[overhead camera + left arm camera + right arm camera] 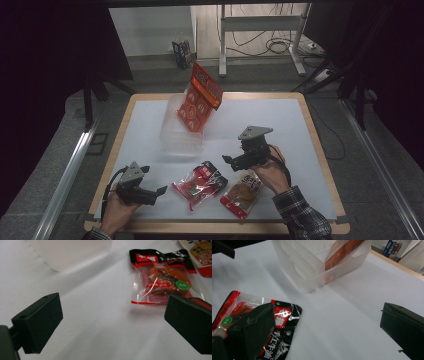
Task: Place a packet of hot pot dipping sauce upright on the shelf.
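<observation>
Both grippers, left [161, 190] and right [226, 159], sit released, holding nothing. I judge packing mid-way: orange pouch [199, 99] binned [172, 137]. Next I'd grab the red-black snack pack [199, 183].

Both tongs are held wide open and empty: the left tongs [161, 190] low, the right tongs [226, 160] raised beyond them.

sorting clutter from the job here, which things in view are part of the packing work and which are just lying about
Part of the job:
- clear bin
- orange packet standing in it
- red and black packet
- bun packet
- left tongs, open
- right tongs, open

Just lying about:
- small box on the floor
- cables
</observation>
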A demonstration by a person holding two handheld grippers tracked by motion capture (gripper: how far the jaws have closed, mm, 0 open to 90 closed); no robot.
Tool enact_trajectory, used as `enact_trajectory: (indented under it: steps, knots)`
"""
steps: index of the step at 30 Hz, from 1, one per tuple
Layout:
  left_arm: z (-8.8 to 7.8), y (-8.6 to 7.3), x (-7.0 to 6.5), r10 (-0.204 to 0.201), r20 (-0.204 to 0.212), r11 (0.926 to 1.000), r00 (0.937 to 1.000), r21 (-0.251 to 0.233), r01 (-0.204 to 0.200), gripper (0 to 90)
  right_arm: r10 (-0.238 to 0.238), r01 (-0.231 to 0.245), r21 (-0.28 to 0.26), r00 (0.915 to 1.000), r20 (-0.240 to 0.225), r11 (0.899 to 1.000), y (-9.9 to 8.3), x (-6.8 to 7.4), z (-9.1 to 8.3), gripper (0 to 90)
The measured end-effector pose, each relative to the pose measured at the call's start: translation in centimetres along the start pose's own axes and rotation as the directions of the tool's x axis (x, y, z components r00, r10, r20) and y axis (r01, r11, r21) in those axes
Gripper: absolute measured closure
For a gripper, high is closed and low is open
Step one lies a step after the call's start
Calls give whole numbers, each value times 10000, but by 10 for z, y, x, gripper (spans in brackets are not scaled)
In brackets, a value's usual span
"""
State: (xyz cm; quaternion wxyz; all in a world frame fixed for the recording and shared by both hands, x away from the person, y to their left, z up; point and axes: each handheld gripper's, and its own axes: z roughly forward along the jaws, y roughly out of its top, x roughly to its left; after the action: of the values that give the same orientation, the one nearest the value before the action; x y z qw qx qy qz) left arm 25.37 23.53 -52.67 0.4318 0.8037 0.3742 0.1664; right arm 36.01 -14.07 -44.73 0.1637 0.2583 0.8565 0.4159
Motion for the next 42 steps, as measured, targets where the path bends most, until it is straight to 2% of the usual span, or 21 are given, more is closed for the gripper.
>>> enact_trajectory:
  steps: [6,11,14,18,19,22,23,24,25,26,27,28,29,30,31,32,33,35,38,42]
  knots:
    - [-1,1,-3,169,-72,9999,9998,-6,-169,51,74,-74,-49,9999,-86,10000,-11,4,-3,0]
    - [-3,4,-7,275,-52,9995,9996,-124,-276,104,151,-150,27,9992,-368,9999,-25,13,-2,0]
    - [-5,5,-8,228,75,9994,9997,-264,-225,132,209,-207,64,9989,-417,9998,-30,16,-2,1]
    - [-6,7,-11,122,227,9992,9997,-387,-114,229,347,-336,215,9980,-528,9992,-43,20,-3,6]
    - [-6,8,-12,108,299,9991,9995,-415,-96,229,386,-372,279,9979,-518,9989,-46,22,-3,6]
    - [-6,11,-18,168,612,9987,9980,-496,-138,306,445,-427,388,9979,-463,9983,-53,25,-5,6]
    - [-4,13,-23,252,773,9987,9967,-461,-216,361,493,-472,424,9976,-492,9980,-56,26,-6,7]
    - [-4,13,-23,252,773,9987,9967,-461,-216,391,493,-472,424,9976,-492,9980,-56,26,-6,7]
    - [-4,14,-26,330,884,9987,9955,-426,-293,391,479,-459,429,9978,-466,9980,-57,27,-6,7]
    - [-3,15,-28,381,1003,9987,9942,-389,-344,482,442,-422,460,9981,-438,9980,-58,29,-7,7]
    - [-2,15,-31,445,1086,9984,9931,-384,-406,537,445,-424,463,9981,-436,9980,-59,31,-7,7]
    - [-1,16,-32,477,1138,9983,9924,-386,-436,537,445,-424,463,9981,-436,9980,-59,31,-7,7]
    - [0,17,-34,488,1256,9982,9909,-395,-442,592,428,-407,491,9981,-432,9980,-60,31,-7,7]
    - [2,17,-36,483,1417,9982,9887,-421,-427,657,418,-396,513,9982,-422,9979,-61,32,-7,7]
    - [3,18,-37,481,1495,9982,9876,-426,-422,780,396,-372,572,9984,-406,9977,-63,34,-7,7]
    - [4,18,-38,488,1527,9982,9871,-410,-431,820,403,-379,578,9983,-410,9976,-63,34,-7,7]
    - [6,19,-40,482,1597,9984,9860,-363,-429,820,403,-379,578,9983,-410,9976,-63,34,-7,7]
    - [10,19,-42,461,1769,9988,9831,-242,-425,893,431,-405,541,9980,-466,9977,-65,35,-6,6]
    - [18,20,-48,685,1977,9976,9779,-8,-698,900,413,-382,558,9976,-548,9977,-66,36,-4,4]
    - [23,20,-52,792,2056,9964,9754,127,-836,899,301,-262,694,9979,-566,9972,-67,37,-2,2]
